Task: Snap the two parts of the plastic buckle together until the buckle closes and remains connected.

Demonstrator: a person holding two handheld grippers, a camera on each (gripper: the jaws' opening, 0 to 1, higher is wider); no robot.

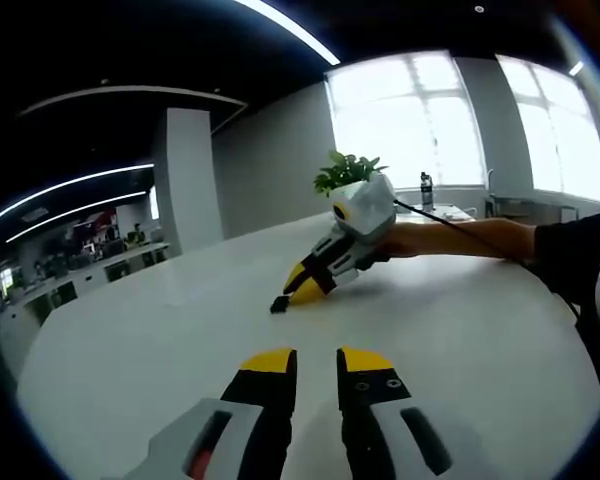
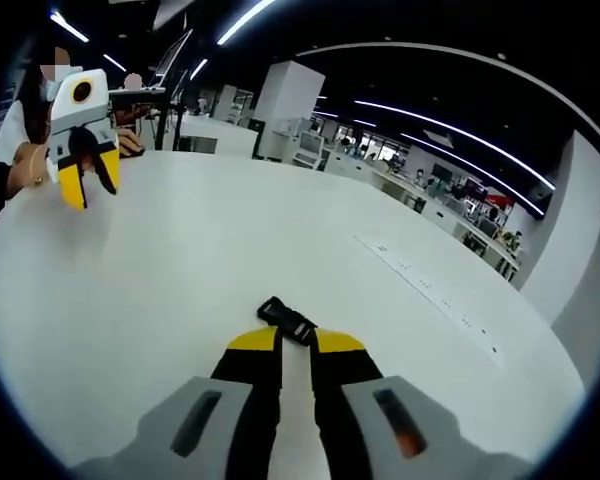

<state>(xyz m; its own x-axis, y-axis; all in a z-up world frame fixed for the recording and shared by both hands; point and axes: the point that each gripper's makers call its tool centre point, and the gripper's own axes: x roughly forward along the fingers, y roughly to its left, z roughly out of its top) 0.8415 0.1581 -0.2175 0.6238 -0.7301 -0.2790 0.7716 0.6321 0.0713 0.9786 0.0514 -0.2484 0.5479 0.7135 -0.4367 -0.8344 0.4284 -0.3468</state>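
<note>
Big white surface point(image 2: 180, 260) in an open office is carrying the buckle point(image 2: 286, 321). I'm parking my right tongs point(image 2: 295, 342) just short of it, released, lining up a grab. Its long axis is running across the jaws. Left tongs point(image 1: 316, 360) are hanging well back, released too.

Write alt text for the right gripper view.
A small black plastic buckle lies on a white table just past the yellow tips of the right tongs, whose jaws stand slightly apart around nothing. At the far left, the left tongs hang above the table, held by a person's hand; an open office lies behind.
</note>
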